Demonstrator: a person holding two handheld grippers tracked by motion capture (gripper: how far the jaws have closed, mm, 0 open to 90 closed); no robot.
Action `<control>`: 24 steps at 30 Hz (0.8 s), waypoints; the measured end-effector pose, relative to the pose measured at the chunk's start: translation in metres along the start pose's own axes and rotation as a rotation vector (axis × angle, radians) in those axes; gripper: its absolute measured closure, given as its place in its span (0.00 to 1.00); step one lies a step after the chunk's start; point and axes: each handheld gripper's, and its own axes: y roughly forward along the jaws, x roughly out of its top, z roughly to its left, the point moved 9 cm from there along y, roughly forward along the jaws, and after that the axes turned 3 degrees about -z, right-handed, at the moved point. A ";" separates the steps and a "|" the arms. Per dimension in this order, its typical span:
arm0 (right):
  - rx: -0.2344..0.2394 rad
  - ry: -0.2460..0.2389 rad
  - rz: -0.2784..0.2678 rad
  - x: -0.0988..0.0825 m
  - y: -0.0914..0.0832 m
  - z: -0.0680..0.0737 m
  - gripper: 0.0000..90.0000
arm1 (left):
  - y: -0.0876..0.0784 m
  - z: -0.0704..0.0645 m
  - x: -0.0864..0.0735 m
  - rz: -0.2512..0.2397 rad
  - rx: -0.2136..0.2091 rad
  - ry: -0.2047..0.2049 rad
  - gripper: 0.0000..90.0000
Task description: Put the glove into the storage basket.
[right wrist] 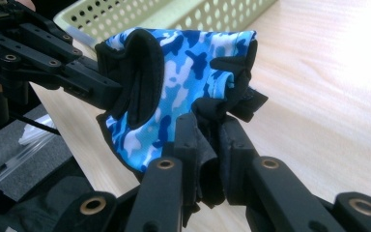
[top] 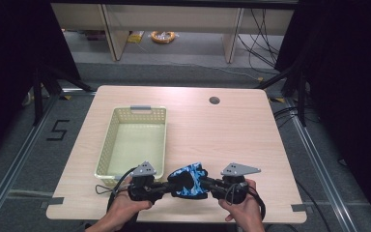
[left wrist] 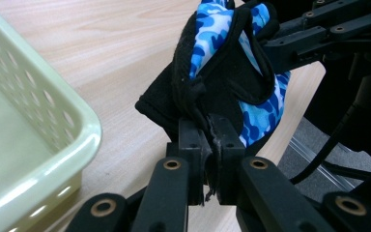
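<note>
One glove (top: 189, 181), soft stretch fabric in blue camouflage with black trim and a black palm, hangs between two grippers low in the high view's centre, just above the table (top: 232, 140). In the left gripper view the left gripper (left wrist: 206, 140) has its jaws clamped on a bunched black edge of the glove (left wrist: 227, 72); in the right gripper view the right gripper (right wrist: 207, 145) has its jaws clamped on crumpled black fabric at the glove's (right wrist: 174, 82) other end. The table is pale wood grain with rounded corners and one round hole (top: 214, 100). One pale green plastic basket (top: 134, 140), rectangular with perforated walls, sits left of centre. Fabric hides the jaw pads. Both hands are cut off by the bottom edge.
</note>
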 end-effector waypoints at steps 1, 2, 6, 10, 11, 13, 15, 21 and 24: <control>0.001 0.011 0.004 0.002 0.000 0.003 0.89 | -0.002 0.000 0.001 0.005 -0.005 -0.002 0.94; -0.008 -0.030 -0.007 0.005 0.000 0.000 0.89 | -0.004 0.001 0.003 0.001 -0.003 0.005 0.94; 0.015 0.012 -0.005 0.015 0.001 0.010 0.89 | -0.014 0.003 0.011 0.000 0.016 0.019 0.94; 0.026 -0.028 -0.016 0.029 0.003 0.012 0.89 | -0.024 0.007 0.019 -0.016 0.016 0.017 0.94; 0.027 -0.030 -0.006 0.032 0.003 0.014 0.89 | -0.027 0.009 0.021 -0.014 0.027 0.016 0.94; 0.024 -0.040 -0.010 0.039 0.005 0.017 0.89 | -0.030 0.010 0.023 -0.017 0.025 0.017 0.94; 0.031 -0.053 -0.008 0.046 0.006 0.018 0.89 | -0.035 0.012 0.026 -0.026 0.027 0.009 0.93; 0.046 -0.058 -0.003 0.062 0.014 0.024 0.89 | -0.049 0.022 0.036 -0.038 0.051 0.007 0.94; 0.058 -0.080 -0.005 0.070 0.020 0.028 0.89 | -0.055 0.027 0.039 -0.032 0.062 -0.001 0.93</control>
